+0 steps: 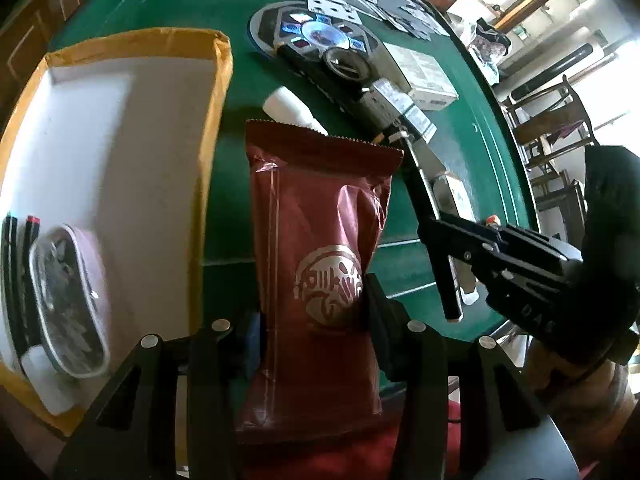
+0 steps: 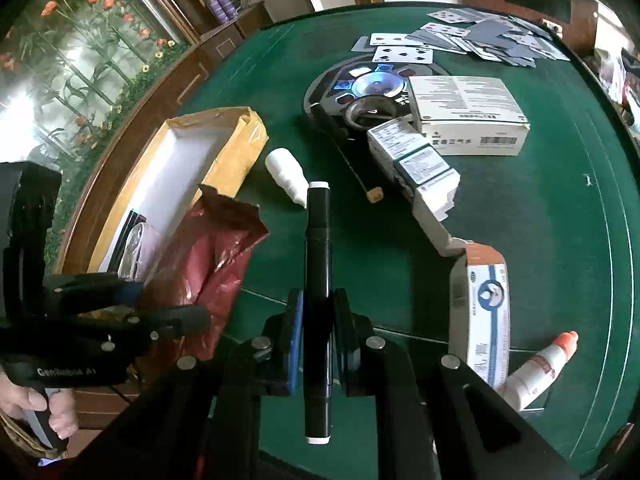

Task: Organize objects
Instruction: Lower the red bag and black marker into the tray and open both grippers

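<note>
My left gripper (image 1: 316, 316) is shut on a dark red snack packet (image 1: 320, 240) and holds it upright above the green table, just right of the open cardboard box (image 1: 216, 120). The packet also shows in the right wrist view (image 2: 212, 256), beside the box (image 2: 224, 156). My right gripper (image 2: 318, 312) is shut on a black marker (image 2: 318, 280) that points forward over the table. In the left wrist view the right gripper (image 1: 452, 280) with the marker (image 1: 444, 276) hangs at the right.
The box holds a clear oval container (image 1: 68, 300) and pens (image 1: 16, 272). On the table lie a white bottle (image 2: 286, 174), several medicine boxes (image 2: 468, 116), playing cards (image 2: 480, 36), a round console (image 2: 368, 92), a blue-white carton (image 2: 486, 312) and a tube (image 2: 540, 368).
</note>
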`<state>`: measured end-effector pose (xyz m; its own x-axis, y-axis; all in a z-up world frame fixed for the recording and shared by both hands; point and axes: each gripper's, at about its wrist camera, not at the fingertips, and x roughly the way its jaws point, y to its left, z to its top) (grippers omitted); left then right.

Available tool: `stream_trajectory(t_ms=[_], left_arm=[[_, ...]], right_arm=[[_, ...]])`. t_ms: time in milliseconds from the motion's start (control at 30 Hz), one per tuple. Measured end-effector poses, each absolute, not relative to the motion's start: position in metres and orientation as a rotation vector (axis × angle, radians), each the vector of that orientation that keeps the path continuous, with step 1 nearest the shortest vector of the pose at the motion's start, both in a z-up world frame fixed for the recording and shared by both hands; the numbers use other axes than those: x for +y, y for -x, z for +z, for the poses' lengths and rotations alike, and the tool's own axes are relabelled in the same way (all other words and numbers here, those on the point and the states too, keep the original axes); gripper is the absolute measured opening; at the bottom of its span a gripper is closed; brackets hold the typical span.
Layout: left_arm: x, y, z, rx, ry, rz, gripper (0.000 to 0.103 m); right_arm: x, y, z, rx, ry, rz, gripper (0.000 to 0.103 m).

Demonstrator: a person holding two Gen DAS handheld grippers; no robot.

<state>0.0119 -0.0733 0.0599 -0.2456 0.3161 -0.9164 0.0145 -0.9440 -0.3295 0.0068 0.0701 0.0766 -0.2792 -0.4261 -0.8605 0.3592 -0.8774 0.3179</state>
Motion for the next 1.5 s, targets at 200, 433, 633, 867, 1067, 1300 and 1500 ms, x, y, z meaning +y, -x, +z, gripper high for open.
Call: stream_trajectory(t_ms=[200,433,633,867,1067,1300,1500], left_arm=[[-0.120,0.000,0.077,-0.479,1.758,2.363,0.044],[-0.171,0.014,0.082,-0.522,1.753,2.443,0.044],[-0.209,0.036,0.079,-0.488,1.755,2.540,0.044],[-0.244,0.062,0.062,-0.435,1.747,2.656,0.044],[-0.250,0.068,0.040,-0.378,1.763,2.650,0.044],[-0.233,0.045,0.026,-0.383,1.775,2.522,0.044],[-0.254,0.052,0.033,-0.344,1.762,2.369,0.044]], right_arm=[[0.059,-0.005,0.077,-0.084,-1.499,-2.181,0.013],[0.045,-0.006,0.074,-0.090,-1.506,-2.169,0.013],[0.036,-0.010,0.075,-0.083,-1.509,-2.162,0.013],[0.025,-0.015,0.076,-0.064,-1.521,-2.157,0.013],[0.016,-0.019,0.079,-0.045,-1.529,-2.163,0.013],[0.007,-0.018,0.084,-0.057,-1.520,-2.166,0.013],[-0.016,-0.007,0.091,-0.071,-1.495,-2.149,0.013]])
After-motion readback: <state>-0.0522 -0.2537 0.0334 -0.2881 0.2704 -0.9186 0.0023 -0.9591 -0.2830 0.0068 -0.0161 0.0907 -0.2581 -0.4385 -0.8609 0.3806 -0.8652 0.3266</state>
